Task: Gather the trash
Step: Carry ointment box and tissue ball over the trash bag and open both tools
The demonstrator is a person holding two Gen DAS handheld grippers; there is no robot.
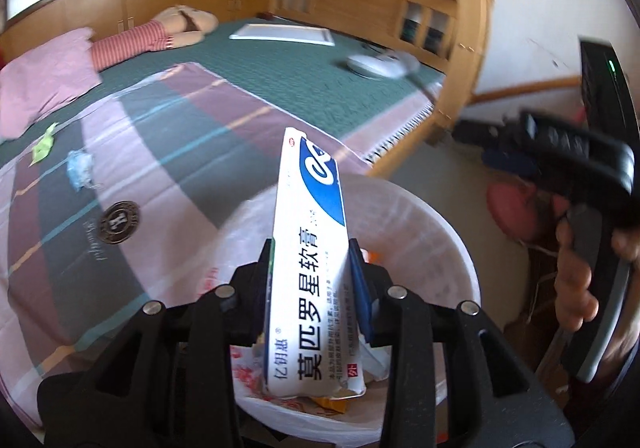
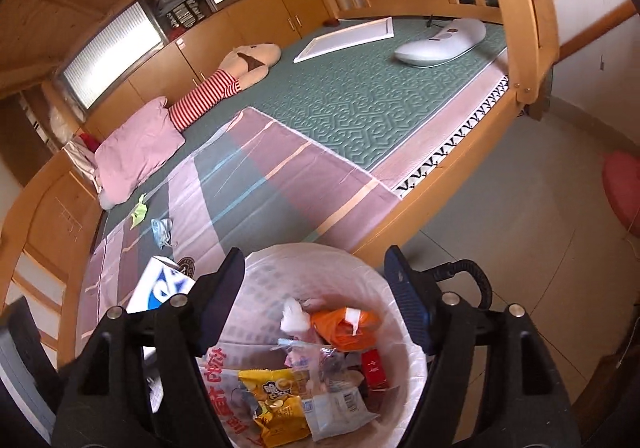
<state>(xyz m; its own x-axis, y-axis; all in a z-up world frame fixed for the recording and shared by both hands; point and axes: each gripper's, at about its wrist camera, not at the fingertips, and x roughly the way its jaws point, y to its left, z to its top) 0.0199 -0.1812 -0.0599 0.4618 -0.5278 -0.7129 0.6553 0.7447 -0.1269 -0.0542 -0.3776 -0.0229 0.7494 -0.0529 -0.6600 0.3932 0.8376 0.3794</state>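
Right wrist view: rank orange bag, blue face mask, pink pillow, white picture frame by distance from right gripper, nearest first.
From the right gripper:
1. orange bag, in the bin just below.
2. blue face mask, left on the quilt.
3. pink pillow, upper left.
4. white picture frame, far end of bed.

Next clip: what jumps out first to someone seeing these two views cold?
The white-and-blue ointment box, clamped upright in the left gripper right above the lined trash bin. In the right wrist view the right gripper hangs open and empty over that bin, already full of wrappers. Back on the striped blanket, green scrap and a blue mask remain.
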